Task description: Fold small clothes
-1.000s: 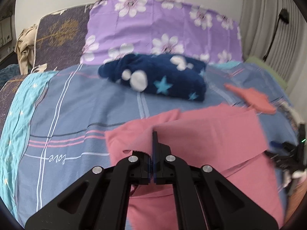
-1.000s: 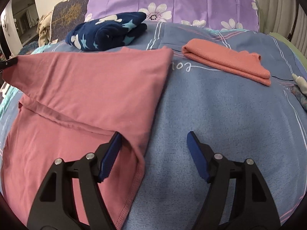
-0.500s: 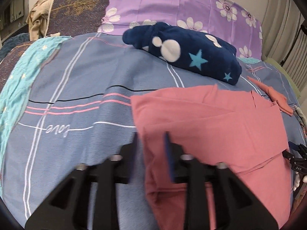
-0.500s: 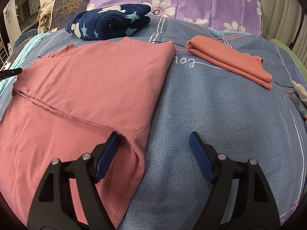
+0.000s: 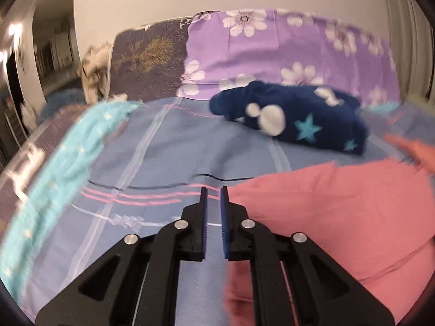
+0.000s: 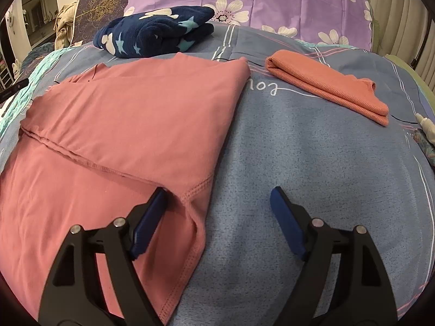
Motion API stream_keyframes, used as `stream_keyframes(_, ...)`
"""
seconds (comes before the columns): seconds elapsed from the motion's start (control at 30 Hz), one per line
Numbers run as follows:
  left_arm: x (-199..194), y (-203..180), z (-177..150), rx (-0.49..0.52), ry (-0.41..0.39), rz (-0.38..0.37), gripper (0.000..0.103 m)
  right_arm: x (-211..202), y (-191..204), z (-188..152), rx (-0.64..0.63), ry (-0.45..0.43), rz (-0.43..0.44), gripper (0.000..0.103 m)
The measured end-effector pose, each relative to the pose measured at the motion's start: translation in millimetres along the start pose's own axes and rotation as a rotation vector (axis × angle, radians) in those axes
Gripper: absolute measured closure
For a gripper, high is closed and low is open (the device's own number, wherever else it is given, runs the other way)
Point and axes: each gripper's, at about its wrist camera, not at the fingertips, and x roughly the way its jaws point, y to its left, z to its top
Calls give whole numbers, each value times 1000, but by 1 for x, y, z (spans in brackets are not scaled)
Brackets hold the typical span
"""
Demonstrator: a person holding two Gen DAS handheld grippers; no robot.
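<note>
The pink garment (image 6: 130, 125) lies on the bed (image 6: 312, 179), its top layer folded over to a seam across the middle. The left gripper (image 5: 214, 198) has just been closing, a narrow gap between its fingers and nothing in it, beside the cloth's left edge. The right gripper (image 6: 217, 198) has been opening, fingers wide apart astride the hemmed right corner, not pinching. It looks a thin, limp, light fabric that will sag and slide; best pinched at the stitched hems and corners, both layers together.
</note>
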Motion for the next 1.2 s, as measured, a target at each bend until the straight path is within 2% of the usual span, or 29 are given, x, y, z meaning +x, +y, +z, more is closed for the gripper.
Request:
stream_keyframes(0.07,-6,-13,-10,-20,22,-117,76,-1,0,0,-1,3,1,23)
stream_keyframes(0.17,2,-37,-33,-27,109,-277,69,-10,-6,1,26,11,45,23)
stream_keyframes(0.2,12,-50,-45,-18,166,-326,68,-19,-13,3,65,-5,97,23)
stream_keyframes(0.23,19,-56,-54,1,209,-345,62,-25,-19,5,97,-23,130,23)
stream_keyframes(0.27,26,-68,-62,53,232,-318,60,-32,-27,11,143,-48,166,23)
stream_keyframes(0.37,24,-81,-63,110,224,-272,58,-31,-41,33,230,-55,191,23)
stream_keyframes(0.47,22,-82,-67,119,213,-260,58,-6,-51,67,289,-23,217,26)
stream_keyframes(0.53,21,-79,-67,122,209,-256,58,18,-54,89,331,8,197,39)
stream_keyframes(0.6,20,-80,-65,126,206,-251,58,41,-52,105,348,36,149,43)
stream_keyframes(0.63,20,-80,-63,128,205,-248,58,47,-51,108,353,42,148,51)
stream_keyframes(0.67,19,-79,-62,131,202,-244,58,56,-48,112,360,51,152,61)
stream_keyframes(0.7,19,-80,-61,135,200,-240,58,62,-47,114,360,56,156,95)
stream_keyframes(0.83,18,-80,-62,134,197,-240,57,69,-56,107,367,5,155,96)
stream_keyframes(0.9,18,-79,-62,131,198,-243,57,81,-74,98,440,11,250,97)
stream_keyframes(0.97,18,-80,-62,131,199,-241,57,83,-82,97,479,0,297,97)
stream_keyframes(1.07,19,-80,-62,135,200,-238,57,73,-81,95,478,-6,291,93)
stream_keyframes(1.13,19,-78,-61,128,201,-243,57,51,-74,91,467,-10,246,82)
stream_keyframes(1.2,14,-72,-58,102,189,-257,57,25,-63,84,420,-28,243,75)
